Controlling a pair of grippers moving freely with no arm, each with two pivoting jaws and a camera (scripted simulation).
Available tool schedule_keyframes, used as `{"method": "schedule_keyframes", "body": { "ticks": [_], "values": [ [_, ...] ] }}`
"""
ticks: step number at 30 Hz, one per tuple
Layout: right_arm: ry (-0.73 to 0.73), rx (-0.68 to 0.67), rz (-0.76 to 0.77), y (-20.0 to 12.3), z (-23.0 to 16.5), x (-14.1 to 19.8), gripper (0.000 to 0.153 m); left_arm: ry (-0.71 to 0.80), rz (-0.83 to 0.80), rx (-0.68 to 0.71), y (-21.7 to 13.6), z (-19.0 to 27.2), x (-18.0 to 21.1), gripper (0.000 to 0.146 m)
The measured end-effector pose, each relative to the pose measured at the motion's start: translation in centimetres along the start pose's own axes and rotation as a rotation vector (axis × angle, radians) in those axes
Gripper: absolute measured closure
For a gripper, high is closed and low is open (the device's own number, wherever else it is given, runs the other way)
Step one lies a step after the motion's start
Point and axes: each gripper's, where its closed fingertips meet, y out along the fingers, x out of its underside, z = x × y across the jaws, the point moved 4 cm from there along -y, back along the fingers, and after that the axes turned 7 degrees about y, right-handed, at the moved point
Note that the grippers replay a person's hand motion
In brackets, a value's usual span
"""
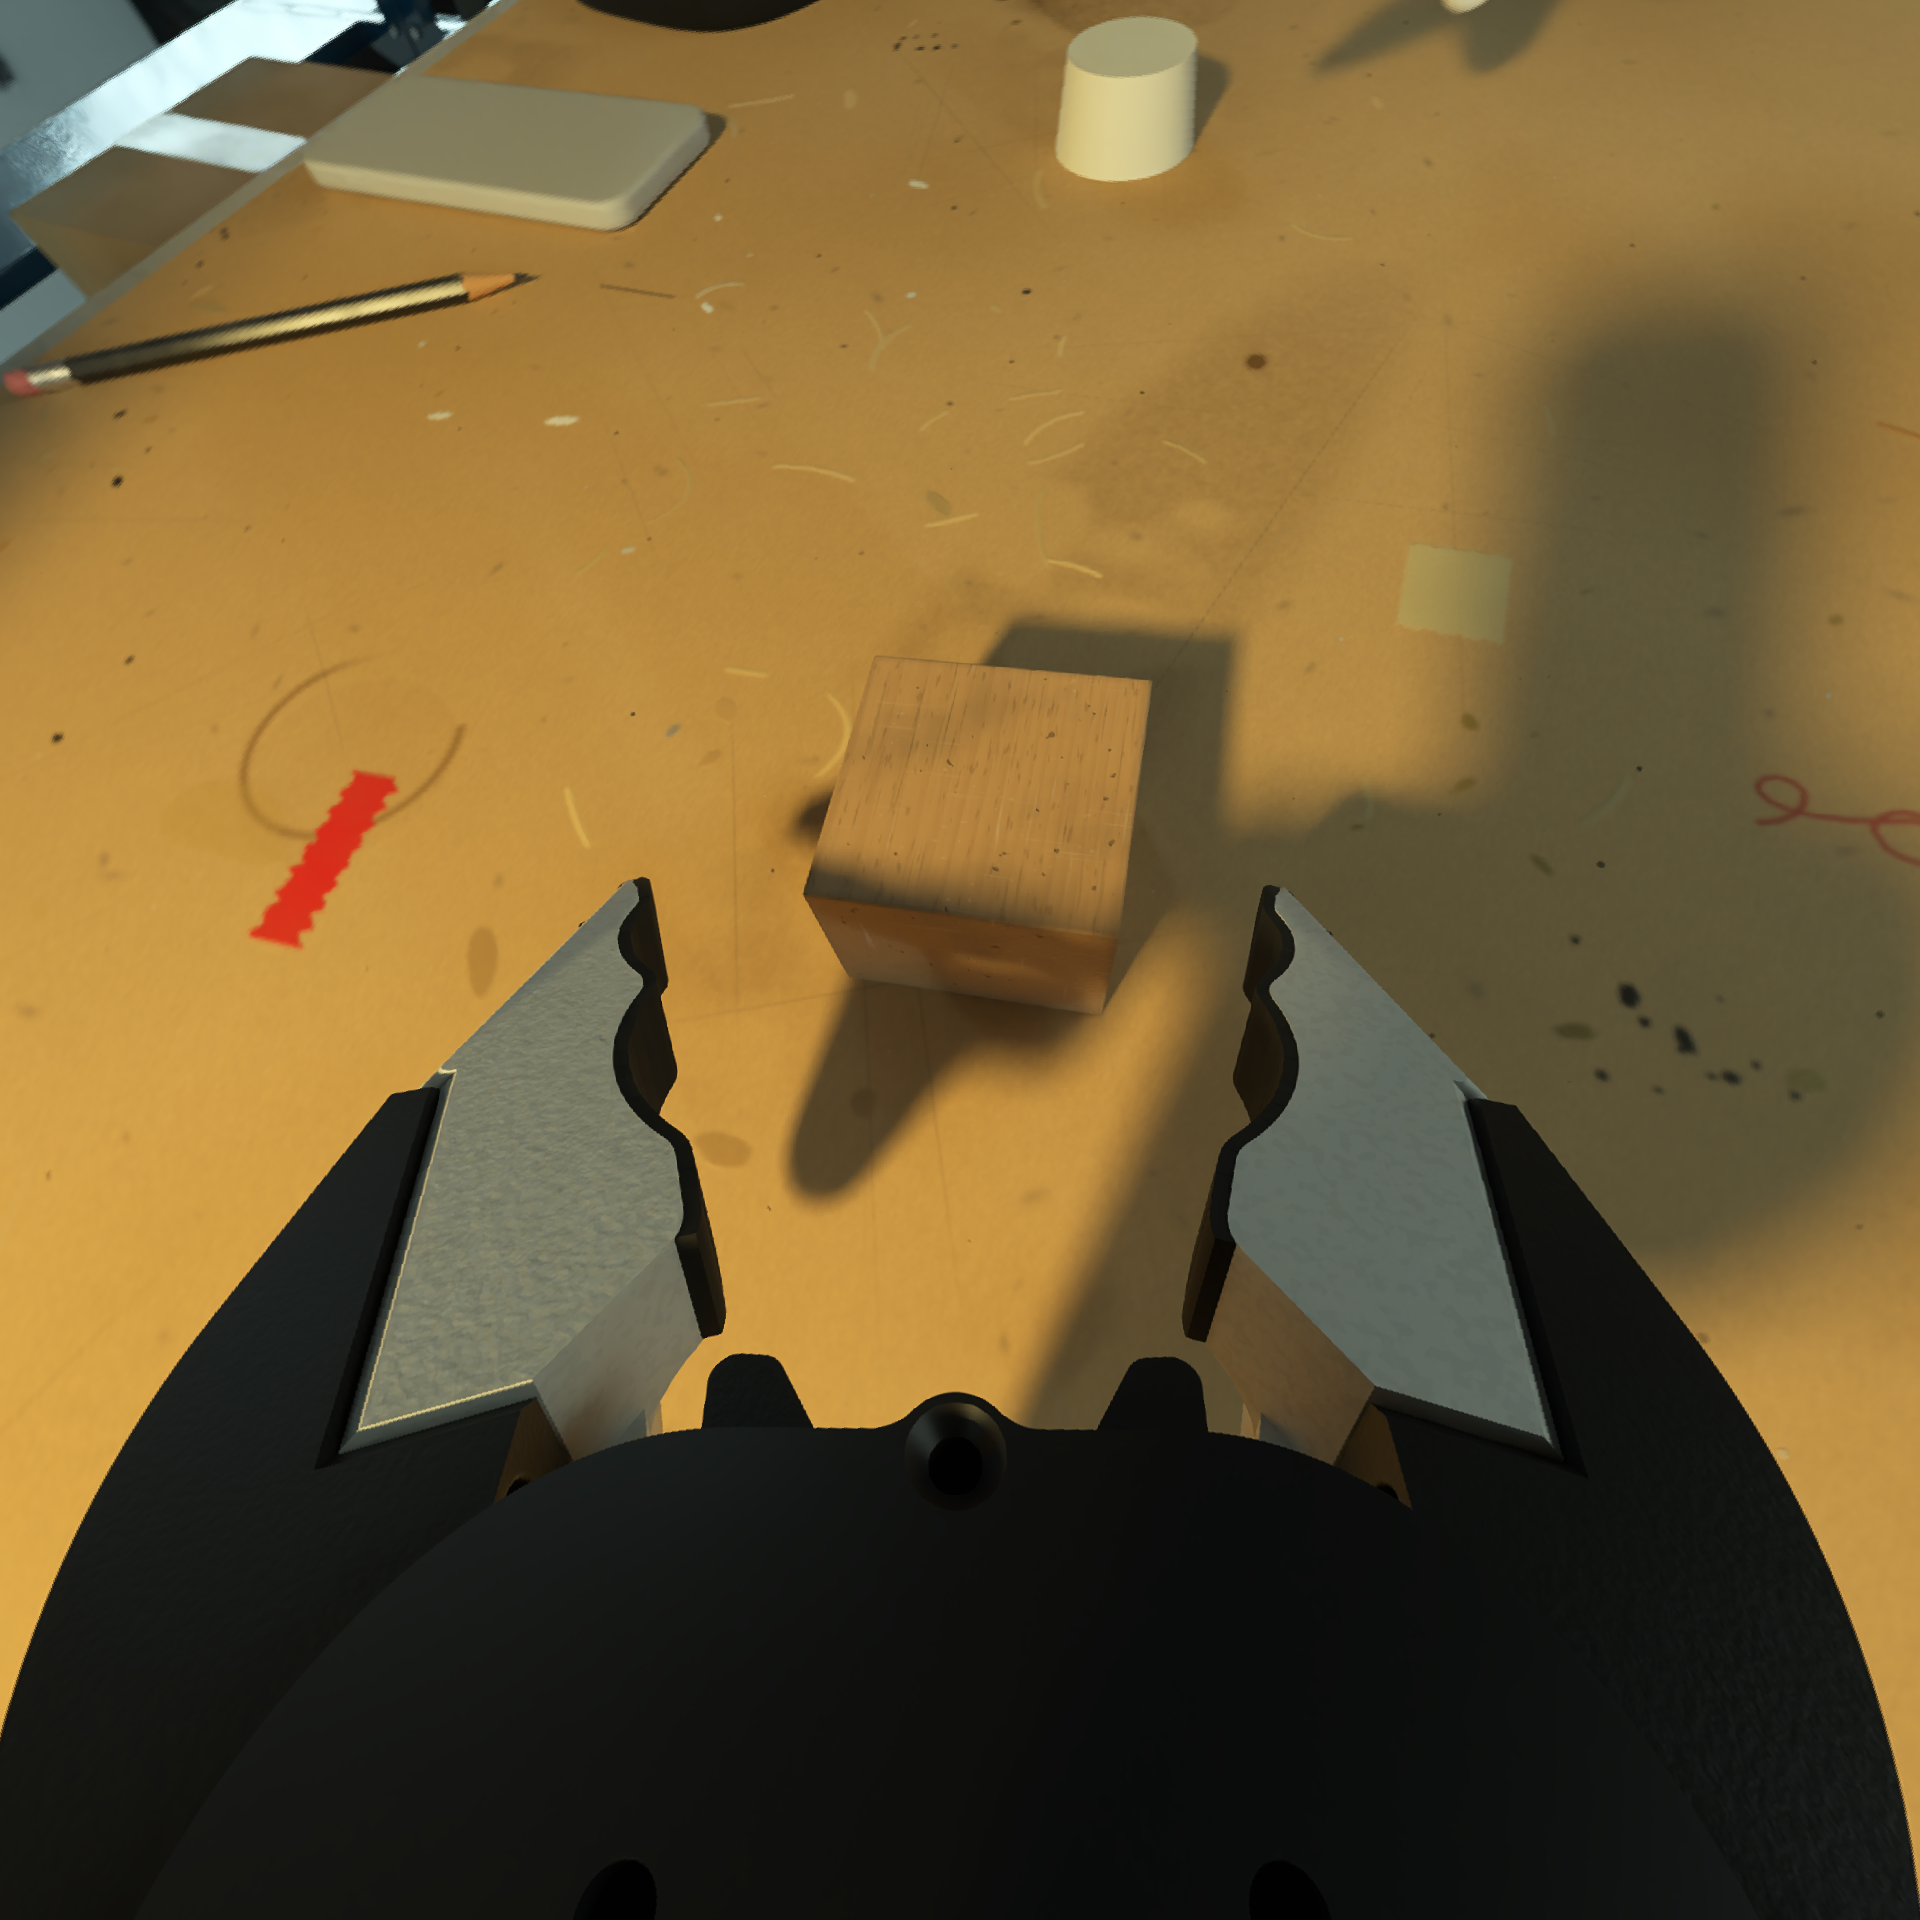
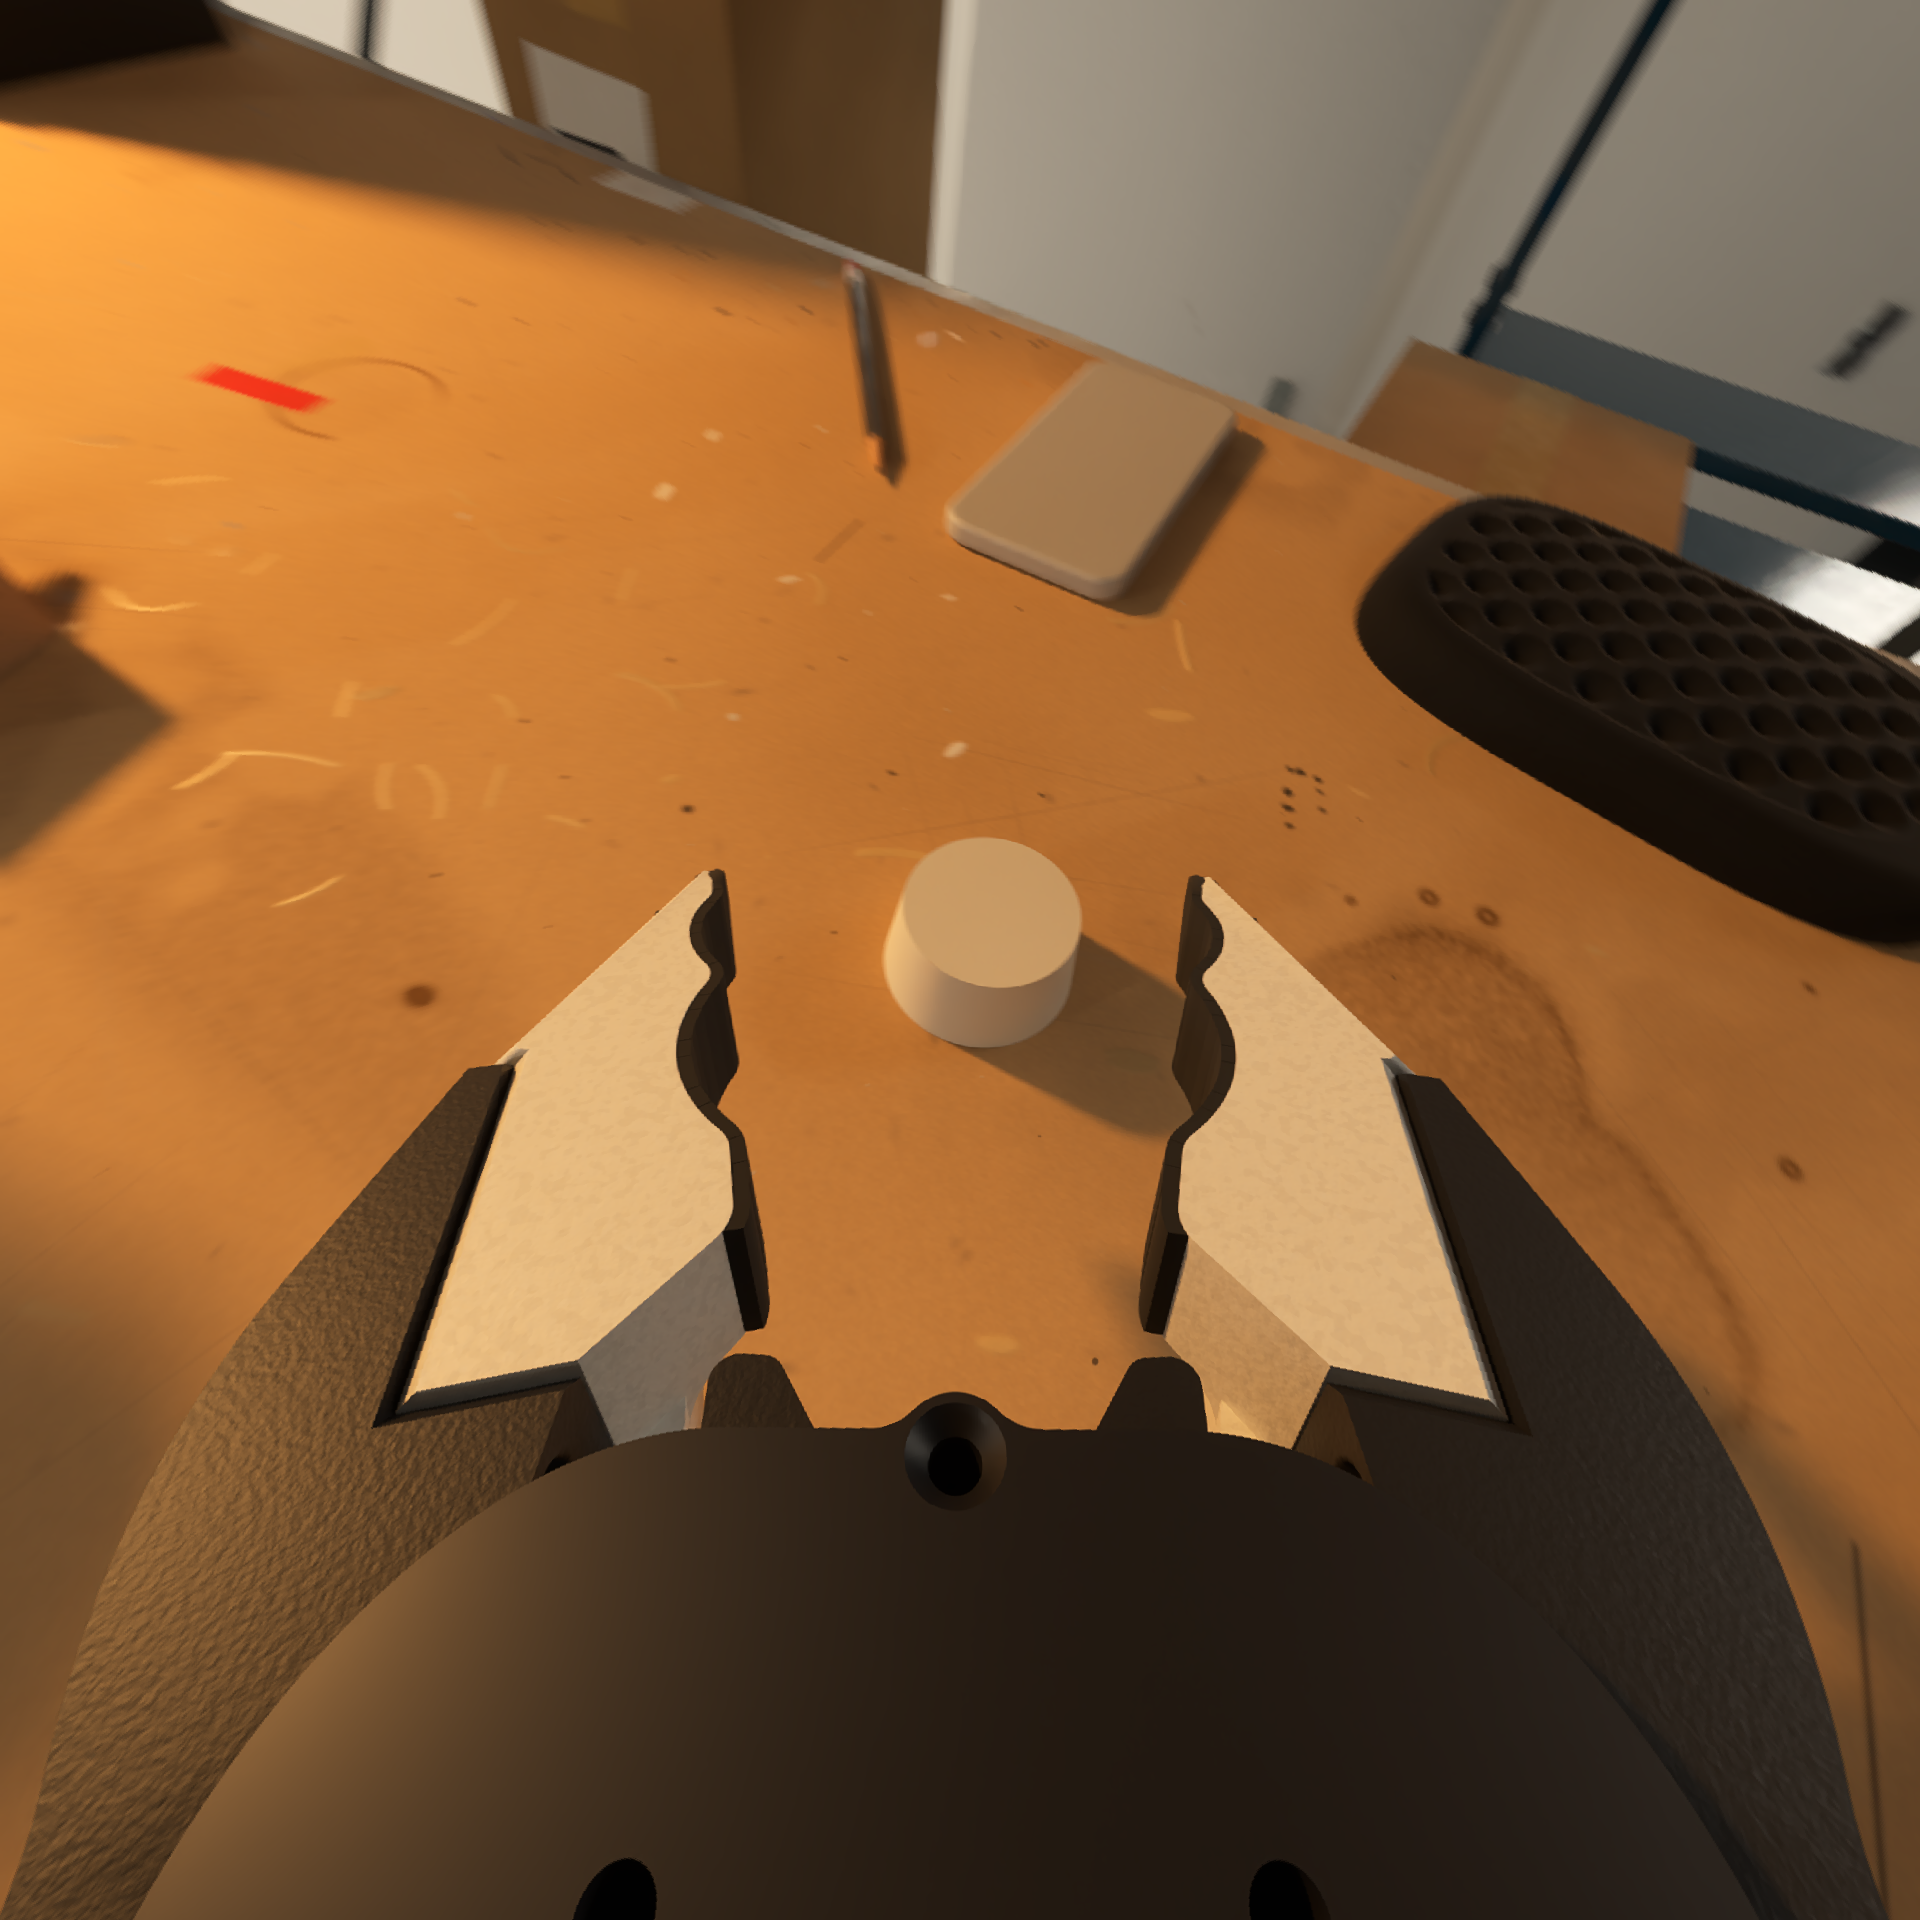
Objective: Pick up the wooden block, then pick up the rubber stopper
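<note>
**Both grippers spread wide over the bench**

The left gripper (image 1: 954, 888) is released, the wooden block (image 1: 982, 826) just beyond its fingertips on the workbench (image 1: 520, 623). The right gripper (image 2: 956, 878) is likewise released, the rubber stopper (image 2: 982, 940) between its fingertips, untouched, well beyond the block.

The right tongs (image 2: 956, 883) hang over the counter (image 2: 623, 675) with their fingers spread wide and nothing between the pads. The rubber stopper (image 2: 982, 940) stands upright on its wider base, level with the fingertips, touching neither. Toward the counter's far edge lie a pencil (image 2: 873, 374) and a flat beige slab (image 2: 1096, 483), side by side but apart. A dark perforated pad (image 2: 1662, 686) sits near the far right corner. A red strip (image 2: 260, 388) marks the far left part.
</note>
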Motion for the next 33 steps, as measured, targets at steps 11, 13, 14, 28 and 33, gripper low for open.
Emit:
{"method": "schedule_keyframes", "body": {
  "ticks": [11,13,14,28,33],
  "values": [
    [0.225,0.128,-0.126,3.8,1.3,2.6,0.056,0.070,-0.043,0.160,2.2,-0.1,0.1,0.065],
    [0.229,0.120,-0.145,4.4,1.2,2.9,0.056,0.091,-0.044,0.161,2.3,0.1,0.1,0.073],
    [0.229,0.119,-0.156,4.5,1.1,3.0,0.058,0.099,-0.042,0.161,2.3,0.2,0.1,0.078],
    [0.300,-0.082,0.060,-0.6,0.1,0.7,0.103,0.086,-0.040,-0.082,-7.4,-2.7,-2.9,0.079],
    [0.256,-0.332,0.153,-2.8,-2.5,-2.0,0.103,0.123,-0.064,-0.125,-10.3,-3.2,-3.0,0.079]
  ]
}}
